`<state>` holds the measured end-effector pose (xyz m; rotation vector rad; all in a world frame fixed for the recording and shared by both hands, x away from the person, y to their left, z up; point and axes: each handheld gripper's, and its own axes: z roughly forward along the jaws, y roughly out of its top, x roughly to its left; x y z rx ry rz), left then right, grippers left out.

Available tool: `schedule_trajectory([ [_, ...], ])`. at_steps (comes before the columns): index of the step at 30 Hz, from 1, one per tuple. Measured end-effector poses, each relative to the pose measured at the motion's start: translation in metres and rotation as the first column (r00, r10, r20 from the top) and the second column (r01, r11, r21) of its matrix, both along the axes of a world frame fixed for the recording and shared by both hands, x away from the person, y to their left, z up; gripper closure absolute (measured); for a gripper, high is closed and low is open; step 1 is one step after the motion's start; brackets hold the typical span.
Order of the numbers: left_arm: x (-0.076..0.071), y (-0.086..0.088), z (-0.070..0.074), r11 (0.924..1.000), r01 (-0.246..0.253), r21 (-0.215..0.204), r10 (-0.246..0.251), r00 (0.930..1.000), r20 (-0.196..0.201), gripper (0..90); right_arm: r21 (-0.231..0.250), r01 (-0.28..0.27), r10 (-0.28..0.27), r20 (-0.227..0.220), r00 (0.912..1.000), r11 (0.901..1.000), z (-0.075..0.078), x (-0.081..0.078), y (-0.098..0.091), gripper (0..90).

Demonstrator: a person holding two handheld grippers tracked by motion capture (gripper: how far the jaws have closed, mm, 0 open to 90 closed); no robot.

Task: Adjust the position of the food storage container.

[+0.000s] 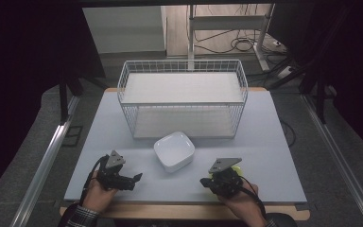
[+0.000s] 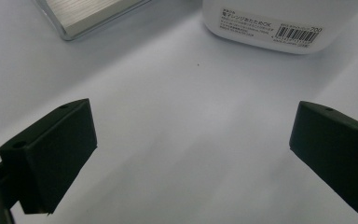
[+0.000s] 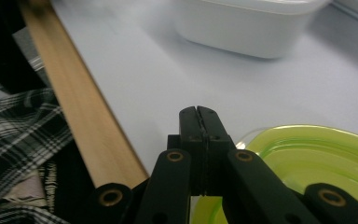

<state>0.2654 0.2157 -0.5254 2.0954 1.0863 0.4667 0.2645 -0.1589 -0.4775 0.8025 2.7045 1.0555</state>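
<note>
Yellow-green plate [image 3: 317,158] is lying on the counter [image 1: 274,142] right under my right gripper [image 3: 199,112], jaws pressed together, holding nothing; my left gripper [image 2: 191,140] is gaping wide, empty, facing the white bowl [image 2: 265,23]

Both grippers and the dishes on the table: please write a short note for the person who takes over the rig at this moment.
Left gripper: open, empty, low over the grey table top, jaws toward the white square plastic bowl.
Right gripper: jaws shut together, nothing visibly between them, right above the translucent yellow-green round plate near the table's front edge.
The bowl sits upright at the centre, in front of the white wire basket, apart from it.
Done: nothing visibly moved or gripped.
Left: probably grip the plate or bowl; the basket holds no dishes.
</note>
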Motion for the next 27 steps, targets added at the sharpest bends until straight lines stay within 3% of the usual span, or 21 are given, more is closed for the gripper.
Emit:
schedule_trajectory([
  [17, 0.0, 0.0, -0.002, 1.0, 0.0, 0.004, 0.0, 1.0, -0.007, 0.5, -0.004, 0.108, -0.108, -0.022, 0.9939, 0.9942, 0.006, 0.007, -0.044, 89.9],
  [27, 0.001, 0.001, -0.001, 1.0, -0.008, 0.005, 0.008, 1.0, -0.005, 0.9, 0.015, 0.192, -0.192, -0.016, 0.9812, 0.9812, 0.008, 0.012, -0.076, 89.8],
])
